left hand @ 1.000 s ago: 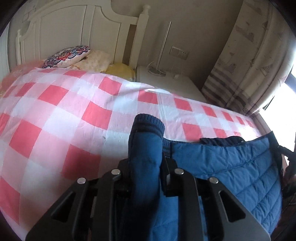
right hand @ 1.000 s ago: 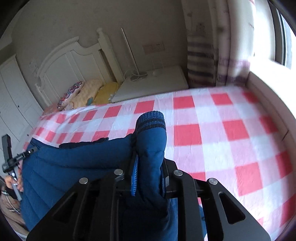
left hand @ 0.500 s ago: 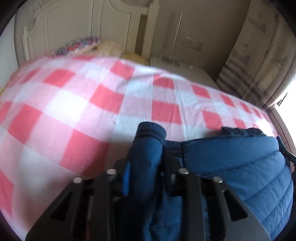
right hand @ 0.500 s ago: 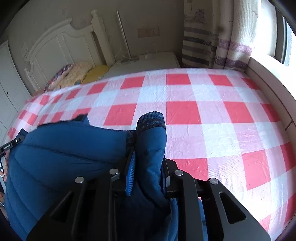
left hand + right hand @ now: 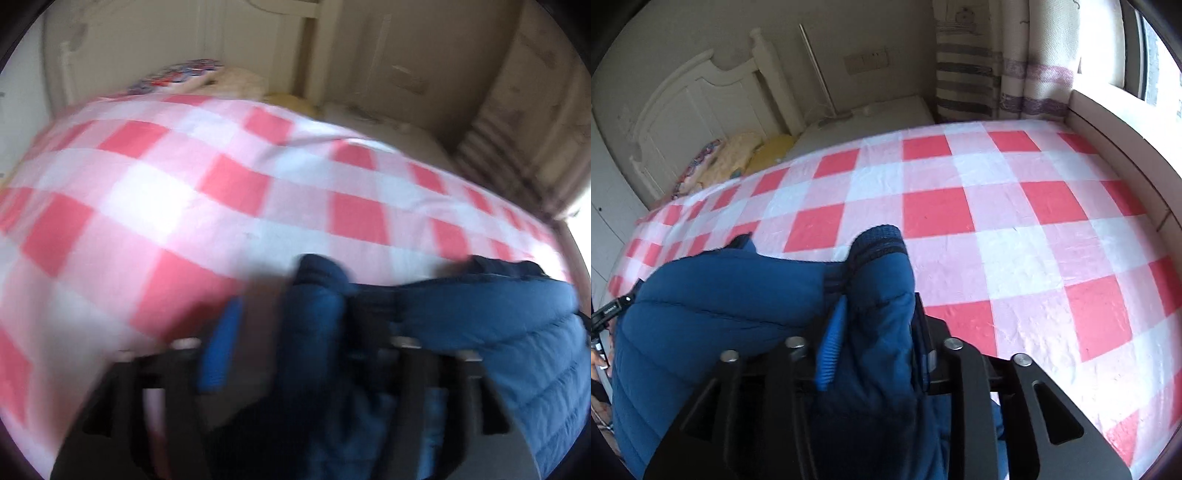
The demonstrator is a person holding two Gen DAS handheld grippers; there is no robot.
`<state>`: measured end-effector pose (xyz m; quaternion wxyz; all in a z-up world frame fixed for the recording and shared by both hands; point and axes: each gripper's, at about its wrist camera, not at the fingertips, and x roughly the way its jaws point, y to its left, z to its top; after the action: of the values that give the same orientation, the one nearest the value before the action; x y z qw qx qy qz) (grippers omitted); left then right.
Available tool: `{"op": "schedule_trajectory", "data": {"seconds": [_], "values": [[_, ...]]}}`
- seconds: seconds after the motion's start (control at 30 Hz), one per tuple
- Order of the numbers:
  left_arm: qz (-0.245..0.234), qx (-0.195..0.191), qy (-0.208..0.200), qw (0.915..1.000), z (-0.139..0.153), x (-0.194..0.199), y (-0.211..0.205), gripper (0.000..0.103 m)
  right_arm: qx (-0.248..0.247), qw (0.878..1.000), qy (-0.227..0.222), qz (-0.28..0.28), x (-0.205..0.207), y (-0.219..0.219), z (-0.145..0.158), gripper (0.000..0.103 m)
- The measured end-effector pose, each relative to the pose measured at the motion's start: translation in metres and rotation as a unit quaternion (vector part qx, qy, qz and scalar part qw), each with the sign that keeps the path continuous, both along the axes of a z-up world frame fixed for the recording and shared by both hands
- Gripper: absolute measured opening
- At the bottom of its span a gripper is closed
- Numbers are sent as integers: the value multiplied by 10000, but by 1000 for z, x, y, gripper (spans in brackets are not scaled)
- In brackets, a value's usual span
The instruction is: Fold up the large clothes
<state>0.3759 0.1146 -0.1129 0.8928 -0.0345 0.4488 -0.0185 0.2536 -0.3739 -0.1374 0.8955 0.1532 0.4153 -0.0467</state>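
Observation:
A blue quilted jacket [image 5: 517, 332] hangs between my two grippers over the near edge of the bed; it also shows in the right wrist view [image 5: 713, 306]. My left gripper [image 5: 295, 332] has its jaws parted, with the jacket's ribbed cuff [image 5: 319, 269] still lying between them; the view is blurred. My right gripper [image 5: 875, 317] is shut on the jacket's other ribbed cuff [image 5: 879, 240], which sticks up past the fingers. The left gripper's tip [image 5: 613, 310] shows at the far left of the right wrist view.
The bed carries a red, pink and white checked sheet [image 5: 997, 221]. Pillows [image 5: 720, 162] lie by the white headboard [image 5: 694, 99]. A white bedside table [image 5: 871, 118] and striped curtains [image 5: 982, 62] stand behind. A window ledge [image 5: 1115, 125] borders the bed on the right.
My left gripper's jaws have spread apart around the cuff and its view has gone blurred with motion. Both grippers have moved lower and forward over the bed, and the jacket has come down toward the sheet.

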Motion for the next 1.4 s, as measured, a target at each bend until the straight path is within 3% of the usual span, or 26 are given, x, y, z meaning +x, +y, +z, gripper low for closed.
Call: {"op": "schedule_trajectory", "data": {"seconds": [0.1, 0.13, 0.2, 0.3, 0.33, 0.37, 0.4, 0.43, 0.5, 0.6, 0.73, 0.87, 0.97, 1.03, 1.17, 1.4], "values": [[462, 154, -189, 9986, 21, -11, 13, 91, 103, 9997, -27, -215, -12, -7, 19, 26], [947, 505, -351, 9936, 39, -20, 16, 91, -17, 9994, -104, -337, -18, -7, 32, 27], [1398, 949, -814, 9823, 77, -35, 12, 91, -215, 9987, -298, -342, -25, 5, 60, 27], [919, 771, -1841, 9756, 148, -67, -13, 101, -518, 9930, -1057, 57, -40, 36, 123, 30], [708, 689, -2204, 9704, 167, -81, -26, 101, -643, 9891, -1309, 193, -44, 48, 141, 37], [398, 612, -2629, 9621, 184, -97, -43, 101, -749, 9844, -1558, 331, -49, 59, 156, 72], [67, 583, -2888, 9556, 193, -108, -58, 101, -872, 9773, -1870, 471, -53, 74, 170, 95], [-245, 604, -2991, 9520, 195, -114, -74, 101, -1032, 9683, -2197, 586, -57, 88, 177, 98], [-763, 801, -2694, 9566, 180, -110, -107, 101, -1316, 9604, -2298, 867, -51, 112, 174, 99], [-1054, 857, -1752, 9751, 131, -82, -140, 101, -1358, 9699, -1646, 1172, -23, 138, 143, 99], [-996, 1016, -1297, 9813, 88, -50, -152, 101, -1307, 9752, -1048, 1449, 1, 155, 101, 88], [-898, 1022, -797, 9875, 56, -25, -148, 101, -1201, 9794, -729, 1448, 16, 152, 76, 87], [-852, 1130, -447, 9889, 25, -15, -147, 101, -1147, 9833, -155, 1404, 34, 149, 40, 87], [-865, 917, -18, 9920, 0, -7, -143, 101, -937, 9845, 133, 1474, 44, 148, 19, 88], [-844, 607, -40, 9946, -13, -3, -136, 101, -1154, 9816, 165, 1511, 46, 156, 13, 92], [-834, 231, -116, 9962, -16, -3, -129, 101, -970, 9841, 112, 1486, 48, 152, 7, 95]]}}
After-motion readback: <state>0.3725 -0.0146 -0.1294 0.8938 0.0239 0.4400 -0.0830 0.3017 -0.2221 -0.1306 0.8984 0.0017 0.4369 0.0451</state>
